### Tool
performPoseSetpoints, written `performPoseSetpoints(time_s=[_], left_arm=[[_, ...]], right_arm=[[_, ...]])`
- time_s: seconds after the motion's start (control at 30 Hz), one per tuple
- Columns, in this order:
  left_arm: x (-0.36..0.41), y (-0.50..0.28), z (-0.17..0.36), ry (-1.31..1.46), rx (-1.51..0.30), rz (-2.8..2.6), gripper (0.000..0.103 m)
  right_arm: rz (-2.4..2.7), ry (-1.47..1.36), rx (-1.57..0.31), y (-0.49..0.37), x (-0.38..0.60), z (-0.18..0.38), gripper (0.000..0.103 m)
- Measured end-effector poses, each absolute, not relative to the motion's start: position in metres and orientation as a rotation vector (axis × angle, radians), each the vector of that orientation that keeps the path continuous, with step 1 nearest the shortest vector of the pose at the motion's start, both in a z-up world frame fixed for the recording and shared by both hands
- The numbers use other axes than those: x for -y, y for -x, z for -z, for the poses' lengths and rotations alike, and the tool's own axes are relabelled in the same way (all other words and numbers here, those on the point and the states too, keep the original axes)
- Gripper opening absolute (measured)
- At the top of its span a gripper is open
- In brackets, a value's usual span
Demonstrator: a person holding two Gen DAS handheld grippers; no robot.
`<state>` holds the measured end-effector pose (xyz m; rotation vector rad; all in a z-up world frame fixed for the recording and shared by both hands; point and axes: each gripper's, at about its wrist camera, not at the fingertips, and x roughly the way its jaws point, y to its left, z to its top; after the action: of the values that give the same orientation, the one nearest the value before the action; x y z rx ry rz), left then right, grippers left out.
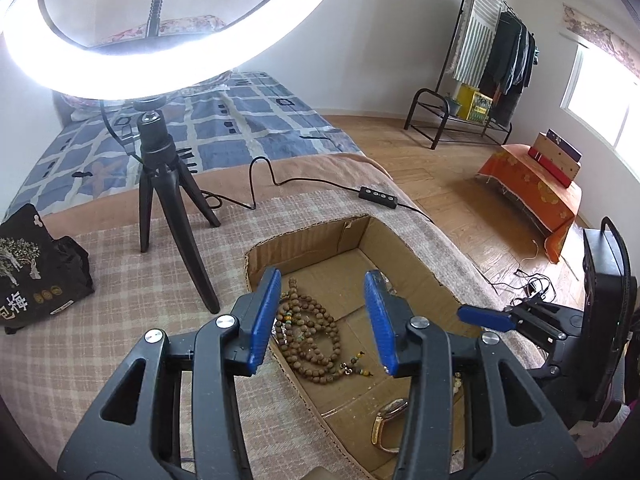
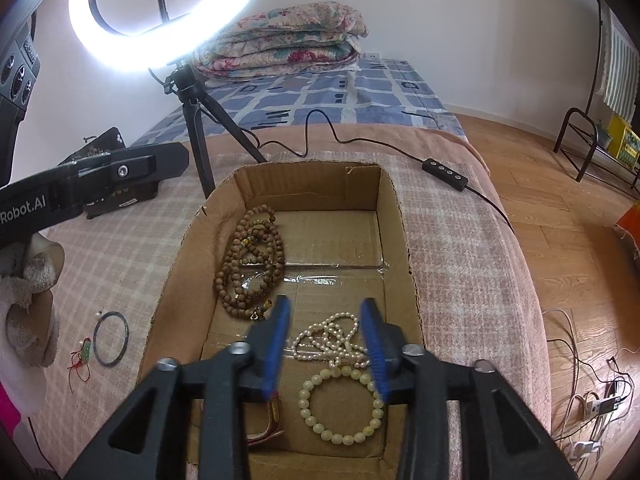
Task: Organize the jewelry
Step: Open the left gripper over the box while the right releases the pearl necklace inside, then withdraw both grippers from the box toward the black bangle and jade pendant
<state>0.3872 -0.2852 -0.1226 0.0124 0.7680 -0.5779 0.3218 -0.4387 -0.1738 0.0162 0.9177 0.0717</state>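
Observation:
An open cardboard box [image 2: 394, 216] [image 1: 404, 246] sits on a checked blanket. Inside lie a brown wooden bead necklace [image 2: 252, 260] [image 1: 316, 336], a white pearl necklace [image 2: 330, 340], a pale bead bracelet [image 2: 342, 408] and a gold watch [image 1: 388, 426]. My left gripper [image 1: 326, 320] is open and empty above the box, over the wooden beads. My right gripper [image 2: 326, 344] is open and empty above the pearls and bracelet. On the blanket left of the box lie a dark bangle [image 2: 111, 338] and a small red-and-green charm [image 2: 82, 356].
A ring light on a black tripod [image 1: 160, 184] [image 2: 200, 120] stands behind the box, its cable and remote [image 2: 444, 174] trailing right. A black printed bag [image 1: 36, 272] lies at the left. The bed edge drops to wood floor [image 2: 568, 240] on the right.

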Motion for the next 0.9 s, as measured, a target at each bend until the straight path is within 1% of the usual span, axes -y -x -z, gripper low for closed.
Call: performPoseSetpoints(time_s=[0.03,0.1,0.13,0.23,0.33,0.6,0.9], left_arm=[[0.284,-0.388,0.122,-0.012,-0.77,0.578,0.044],[0.28,-0.386,0.12,-0.009,-0.768,0.571,0.044],[0.279,-0.384,0.118,-0.008,-0.769,0.57,0.044],[0.274,-0.379,0.113,-0.014,-0.766,0.567,0.044],[0.269,-0.373,0.106,-0.017,-0.757,0.564,0.044],[0.251,-0.357,0.087,-0.023,-0.74,0.556,0.044],[0.216,-0.338,0.063,-0.007,-0.715,0.529,0.045]], right_arm=[[-0.06,-0.009,-0.909,-0.32,0.438,0.172,0.065],[-0.058,-0.01,-0.904,-0.317,0.437,0.169,0.068],[-0.053,-0.012,-0.905,-0.316,0.436,0.168,0.075],[-0.028,0.0,-0.891,-0.312,0.435,0.162,0.085],[-0.014,0.008,-0.883,-0.308,0.432,0.156,0.091],[0.001,0.041,-0.874,-0.296,0.42,0.138,0.094],[0.032,0.067,-0.849,-0.278,0.403,0.117,0.095]])
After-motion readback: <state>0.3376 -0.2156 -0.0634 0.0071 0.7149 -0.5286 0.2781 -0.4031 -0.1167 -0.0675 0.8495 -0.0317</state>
